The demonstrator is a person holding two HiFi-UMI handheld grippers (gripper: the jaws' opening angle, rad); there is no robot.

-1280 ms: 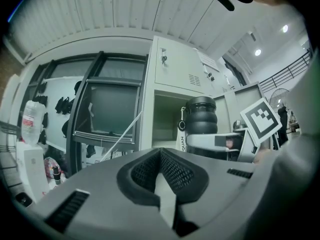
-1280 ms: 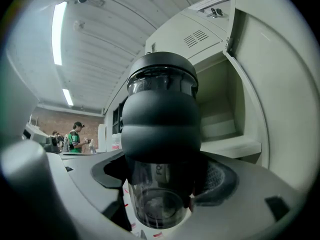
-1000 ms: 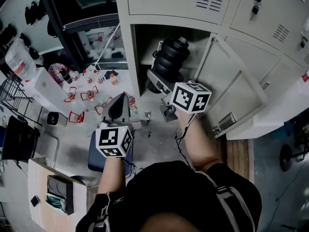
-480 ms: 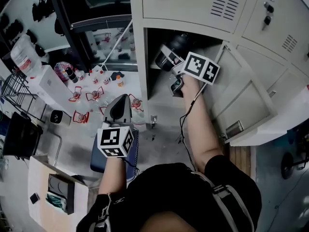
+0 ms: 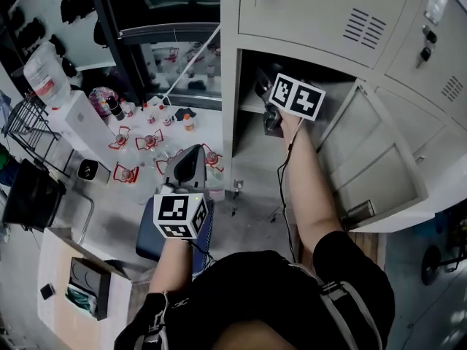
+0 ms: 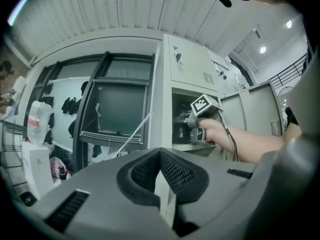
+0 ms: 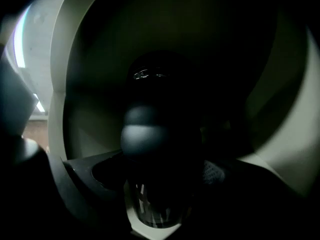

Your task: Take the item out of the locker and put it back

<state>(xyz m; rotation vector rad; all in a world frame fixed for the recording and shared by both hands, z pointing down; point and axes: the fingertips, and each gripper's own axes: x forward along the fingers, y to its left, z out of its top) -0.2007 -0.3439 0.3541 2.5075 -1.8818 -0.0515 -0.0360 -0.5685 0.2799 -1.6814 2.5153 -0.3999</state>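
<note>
The grey locker point(image 5: 306, 13) has one compartment point(image 5: 252, 126) standing open. My right gripper point(image 5: 265, 93) reaches into it at shelf height, only its marker cube and the forearm showing in the head view. In the right gripper view a black rounded item point(image 7: 157, 134) sits between the jaws in the dark compartment, and the gripper is shut on it. The left gripper view shows the right gripper point(image 6: 186, 122) from the side, at the compartment mouth. My left gripper point(image 5: 184, 160) is held low, left of the locker, with its fingers point(image 6: 150, 171) pressed together on nothing.
The compartment's door point(image 5: 372, 166) swings out to the right of my arm. Left of the locker, several small bottles with red parts point(image 5: 139, 141) lie on a white surface beside a white box point(image 5: 73, 119). A blue seat point(image 5: 149, 235) is below my left gripper.
My right gripper has carried the black item from in front of the locker up and into the open compartment. The left gripper has stayed about where it was.
</note>
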